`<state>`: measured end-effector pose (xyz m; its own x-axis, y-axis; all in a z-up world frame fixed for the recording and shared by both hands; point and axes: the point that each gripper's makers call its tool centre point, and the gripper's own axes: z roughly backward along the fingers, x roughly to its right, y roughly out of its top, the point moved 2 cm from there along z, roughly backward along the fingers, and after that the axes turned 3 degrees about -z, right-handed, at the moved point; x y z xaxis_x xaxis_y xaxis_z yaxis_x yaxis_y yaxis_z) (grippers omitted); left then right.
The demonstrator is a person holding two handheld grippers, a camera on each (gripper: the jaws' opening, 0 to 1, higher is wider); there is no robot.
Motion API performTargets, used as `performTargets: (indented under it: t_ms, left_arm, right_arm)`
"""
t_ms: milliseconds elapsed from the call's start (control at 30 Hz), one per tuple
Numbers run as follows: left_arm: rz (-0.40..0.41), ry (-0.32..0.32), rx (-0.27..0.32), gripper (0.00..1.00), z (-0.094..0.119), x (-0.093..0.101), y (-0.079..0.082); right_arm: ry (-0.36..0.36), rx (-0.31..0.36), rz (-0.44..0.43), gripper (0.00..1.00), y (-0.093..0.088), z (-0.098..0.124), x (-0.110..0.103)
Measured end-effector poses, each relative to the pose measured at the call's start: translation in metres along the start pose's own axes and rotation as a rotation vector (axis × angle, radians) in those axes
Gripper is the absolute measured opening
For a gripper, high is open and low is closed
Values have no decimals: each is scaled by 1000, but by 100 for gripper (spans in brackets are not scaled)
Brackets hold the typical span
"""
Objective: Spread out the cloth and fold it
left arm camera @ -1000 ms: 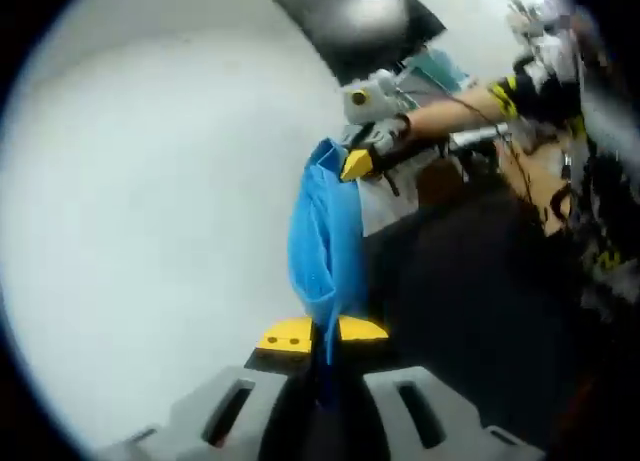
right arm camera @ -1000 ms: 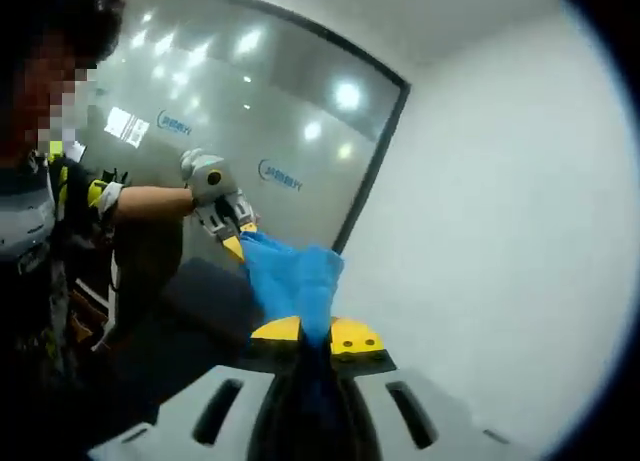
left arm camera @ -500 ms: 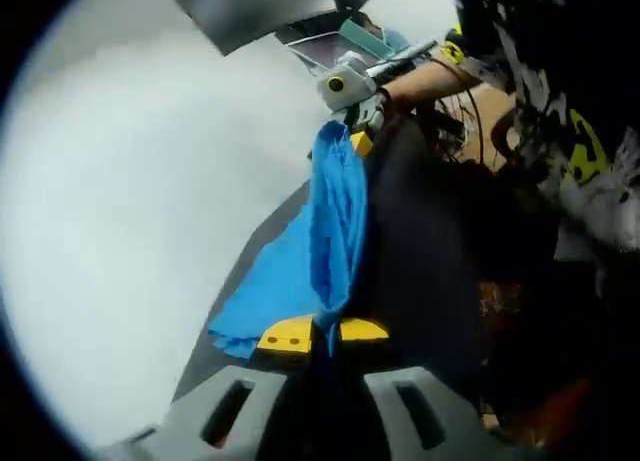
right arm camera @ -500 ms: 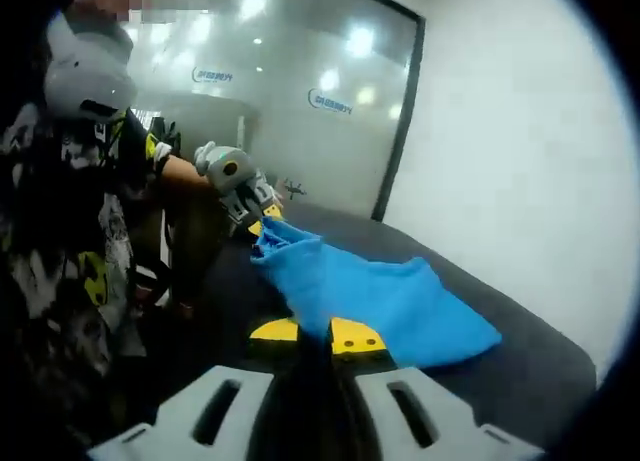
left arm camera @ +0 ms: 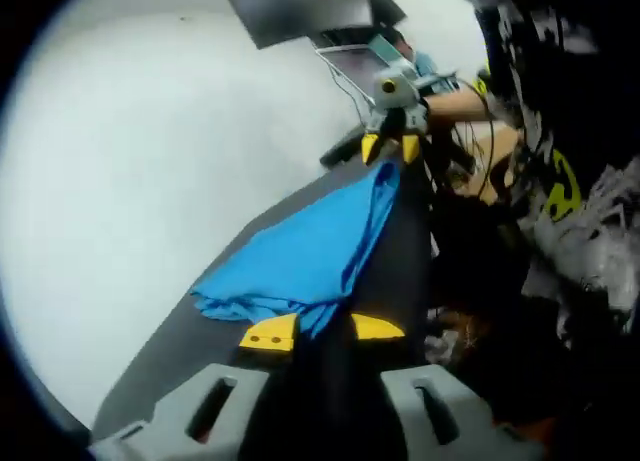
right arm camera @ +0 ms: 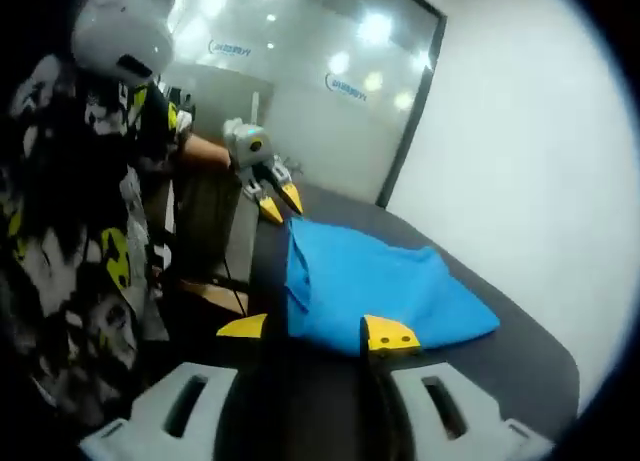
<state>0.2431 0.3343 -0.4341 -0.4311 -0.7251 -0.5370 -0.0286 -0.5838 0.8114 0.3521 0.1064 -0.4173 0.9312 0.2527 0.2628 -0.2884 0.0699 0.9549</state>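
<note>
cloth [right arm camera: 375, 291] lies bunched on dark surface [right arm camera: 520, 356], lower centre, ready for spreading | left tool [left arm camera: 322, 330] jaws wide, empty | right tool [right arm camera: 317, 330] jaws wide, empty

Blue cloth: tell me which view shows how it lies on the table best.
The right gripper view: the blue cloth lies bunched on the dark table, its whole outline visible past the open right gripper. The left gripper view shows it foreshortened, stretching toward the other gripper.
</note>
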Motion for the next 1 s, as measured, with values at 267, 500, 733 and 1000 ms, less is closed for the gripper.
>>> performTargets:
  t_ms: [267, 500, 733, 1000]
  left_arm:
    - [-151, -95, -3, 25, -12, 17, 25]
    - [-264, -130, -42, 21, -37, 7, 38]
    - [-51, -253, -189, 11, -52, 33, 1]
    - [-14, -273, -240, 9, -42, 28, 2]
  right_arm:
    - [-12, 21, 36, 33, 23, 0, -7]
    - [32, -72, 55, 30, 6, -13, -3]
    - [43, -120, 24, 28, -19, -20, 0]
    - [20, -106, 5, 28, -22, -13, 4]
